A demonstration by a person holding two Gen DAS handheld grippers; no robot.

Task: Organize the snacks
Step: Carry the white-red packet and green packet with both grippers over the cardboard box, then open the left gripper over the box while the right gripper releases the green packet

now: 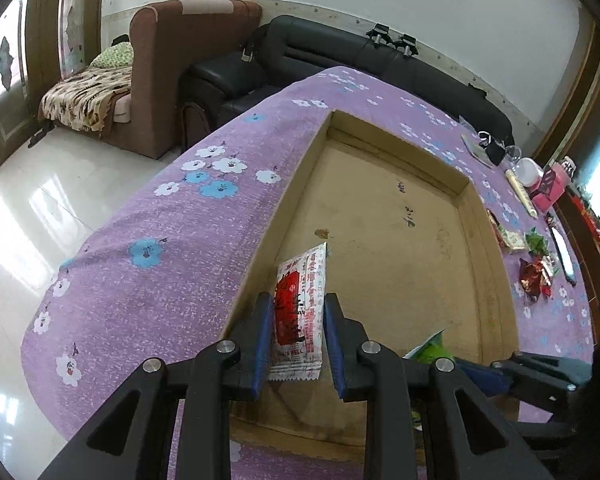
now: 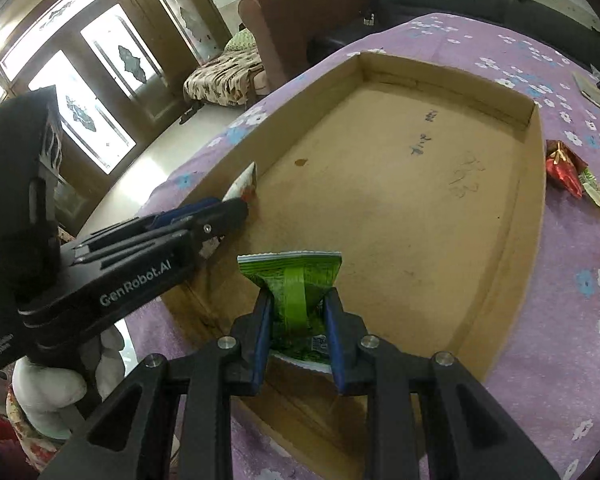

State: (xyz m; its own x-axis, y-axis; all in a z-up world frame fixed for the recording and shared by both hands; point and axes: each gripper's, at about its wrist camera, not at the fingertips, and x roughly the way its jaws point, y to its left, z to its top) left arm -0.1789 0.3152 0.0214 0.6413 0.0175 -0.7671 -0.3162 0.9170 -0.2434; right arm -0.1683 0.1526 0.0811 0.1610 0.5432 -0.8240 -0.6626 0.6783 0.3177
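Purple flowered tablecloth (image 1: 148,280) under cardboard tray (image 1: 496,280), sofas (image 1: 340,52) behind.

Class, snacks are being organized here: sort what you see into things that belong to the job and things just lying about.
Job: red-and-white packet in left gripper; green packet in right gripper; cardboard tray; loose snacks.

Lying about: sofa, armchair, pink box.

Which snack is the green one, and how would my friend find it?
Look for the big shallow cardboard box on the purple flowered tablecloth. At the box's near edge, two black grippers each hold a packet over it. The green packet is the crinkly one with a lighter green stripe, pinched in the right gripper; the other packet is red and white.
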